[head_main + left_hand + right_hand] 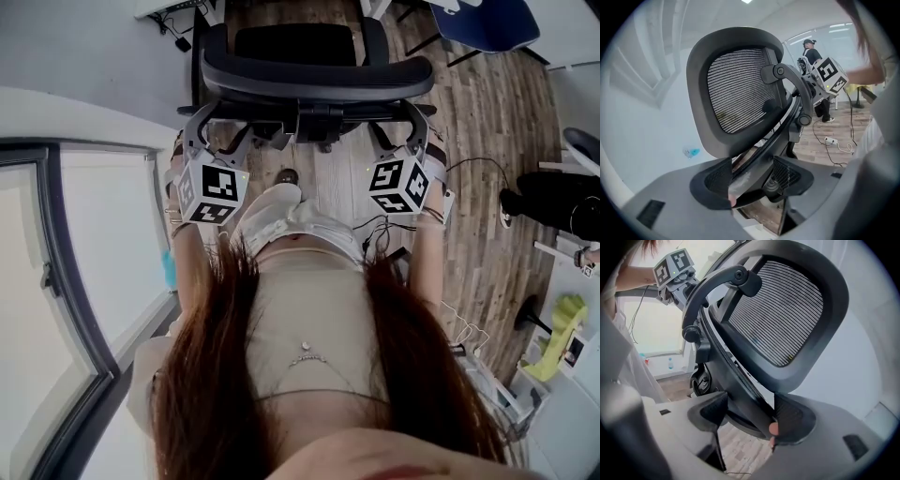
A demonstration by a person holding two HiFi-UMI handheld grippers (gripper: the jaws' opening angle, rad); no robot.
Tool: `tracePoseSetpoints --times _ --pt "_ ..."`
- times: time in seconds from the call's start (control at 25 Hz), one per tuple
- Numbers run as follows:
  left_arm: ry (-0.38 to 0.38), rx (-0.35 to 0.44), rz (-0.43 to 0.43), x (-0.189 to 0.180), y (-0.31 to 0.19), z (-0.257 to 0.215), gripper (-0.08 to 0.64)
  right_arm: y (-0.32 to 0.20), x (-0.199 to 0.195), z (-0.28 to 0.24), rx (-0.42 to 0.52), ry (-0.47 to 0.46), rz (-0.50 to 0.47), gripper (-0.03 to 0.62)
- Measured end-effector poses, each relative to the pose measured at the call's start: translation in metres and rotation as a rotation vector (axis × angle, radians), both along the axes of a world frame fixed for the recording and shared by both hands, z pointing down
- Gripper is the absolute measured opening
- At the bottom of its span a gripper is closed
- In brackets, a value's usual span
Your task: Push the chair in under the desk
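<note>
Chair: a black office chair [319, 75] stands on the wood-plank floor [478, 141] straight in front of the person, with its back turned towards them and its seat on the far side.
Backrest: it has a grey mesh panel [738, 89] in a thick dark frame, and a curved support bar runs behind it.
Left gripper: the left gripper [212, 127] is at the left end of the backrest's top edge. Its jaws stand well apart with the frame's edge passing slantwise between them. The edge lies close against the outer pad, and floor shows through the gap beside the other pad.
Right gripper: the right gripper [412, 120] is at the right end of the same edge, level with the left one. Its jaws are also spread, straddling the frame. The frame lies against the outer pad and there is a clear gap to the inner pad.
Grip: neither pair of jaws is pinched tight on the frame.
Person: one white shoe [272, 211] is on the floor just behind the chair's base, between the two grippers.
Surroundings: a blue chair [487, 23] stands well off to the upper right. A second person in dark clothes [553, 202] is at the right edge. A white power strip [829, 139] with cables lies on the floor.
Desk: I cannot tell which of the pale surfaces around the chair it is.
</note>
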State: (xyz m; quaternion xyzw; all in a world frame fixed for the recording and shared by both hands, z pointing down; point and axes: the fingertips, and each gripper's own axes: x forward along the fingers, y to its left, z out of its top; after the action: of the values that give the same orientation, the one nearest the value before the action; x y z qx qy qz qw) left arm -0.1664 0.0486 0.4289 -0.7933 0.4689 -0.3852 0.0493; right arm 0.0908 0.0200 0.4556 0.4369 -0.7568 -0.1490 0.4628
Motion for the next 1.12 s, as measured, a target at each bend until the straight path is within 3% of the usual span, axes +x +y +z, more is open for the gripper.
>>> tracePoseSetpoints --times 1.12 --pt "0.018 -0.002 0.04 -0.011 -0.07 -0.003 0.278 -0.063 -0.01 -0.001 0.002 0.001 0.039 0.308"
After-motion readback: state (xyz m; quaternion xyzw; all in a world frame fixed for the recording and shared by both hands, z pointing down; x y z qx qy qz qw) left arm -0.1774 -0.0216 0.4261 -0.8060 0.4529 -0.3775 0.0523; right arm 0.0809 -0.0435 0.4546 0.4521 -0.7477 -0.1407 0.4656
